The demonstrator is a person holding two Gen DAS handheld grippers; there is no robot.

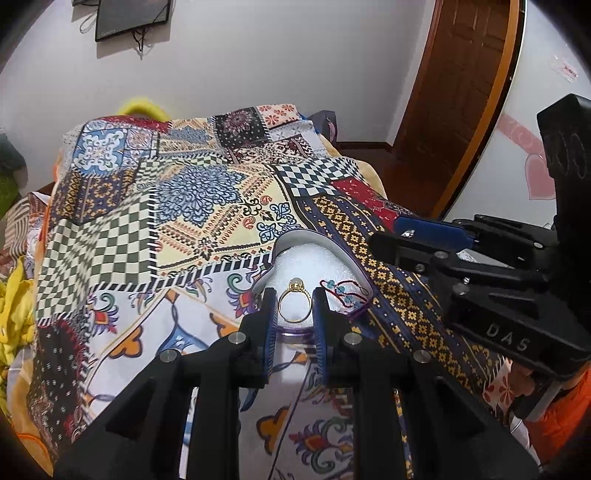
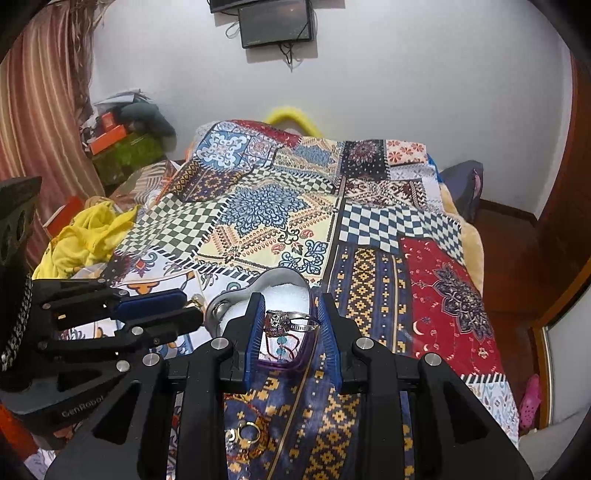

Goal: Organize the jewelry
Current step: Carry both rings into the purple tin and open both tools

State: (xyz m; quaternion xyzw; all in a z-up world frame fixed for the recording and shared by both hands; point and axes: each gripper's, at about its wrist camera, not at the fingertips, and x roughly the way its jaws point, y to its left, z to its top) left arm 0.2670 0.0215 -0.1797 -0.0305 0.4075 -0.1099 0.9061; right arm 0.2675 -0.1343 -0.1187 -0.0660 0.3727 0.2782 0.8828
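Note:
A heart-shaped box (image 1: 295,236) lined with white foam lies open on the patchwork blanket. My left gripper (image 1: 294,301) is shut on a gold ring with a pearl (image 1: 296,284), held just above the box's near end. A red string bracelet with turquoise beads (image 1: 343,291) rests inside the box to the right. In the right wrist view my right gripper (image 2: 291,314) is shut on a silver ring with a stone (image 2: 277,319), over the same box (image 2: 280,273) and bracelet (image 2: 282,345). Each gripper also shows in the other's view: the right gripper (image 1: 397,234), the left gripper (image 2: 192,306).
Several gold jewellery pieces (image 2: 247,435) lie on the blanket (image 2: 369,295) close below my right gripper. A yellow cloth (image 2: 88,232) and clutter sit at the bed's left side. A wooden door (image 1: 454,74) stands at the right, and a dark screen (image 2: 275,22) hangs on the wall.

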